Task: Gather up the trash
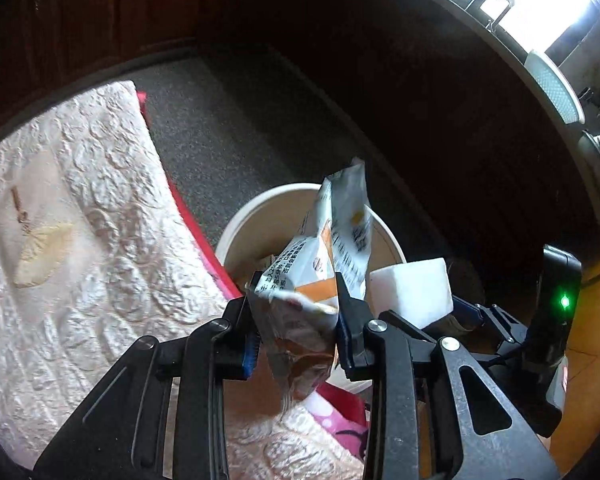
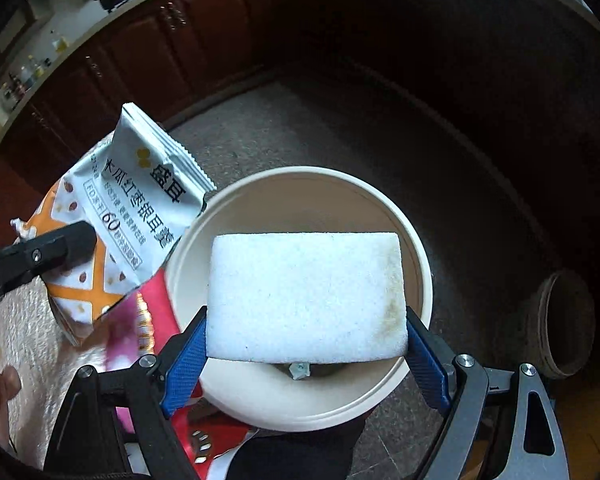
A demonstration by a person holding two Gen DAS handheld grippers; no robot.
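A white and orange food packet (image 1: 332, 236) stands between the jaws of my left gripper (image 1: 298, 300), which is shut on its lower half. The packet's top leans over the round white bin (image 1: 240, 224) on the floor. In the right wrist view my right gripper (image 2: 305, 320) is shut on a white sponge (image 2: 304, 296), its blue pads (image 2: 184, 356) pressing both short ends. The sponge hangs right above the bin (image 2: 418, 252), which has a small scrap (image 2: 300, 370) at its bottom. The packet (image 2: 140, 200) is left of the bin's rim.
A pale quilted cloth (image 1: 80, 240) with a red and pink edge (image 1: 204, 232) lies left of the bin. Speckled grey floor (image 2: 340, 120) runs back to dark wooden cabinets (image 2: 160, 40). A round brown pot (image 2: 564, 320) sits on the floor right of the bin.
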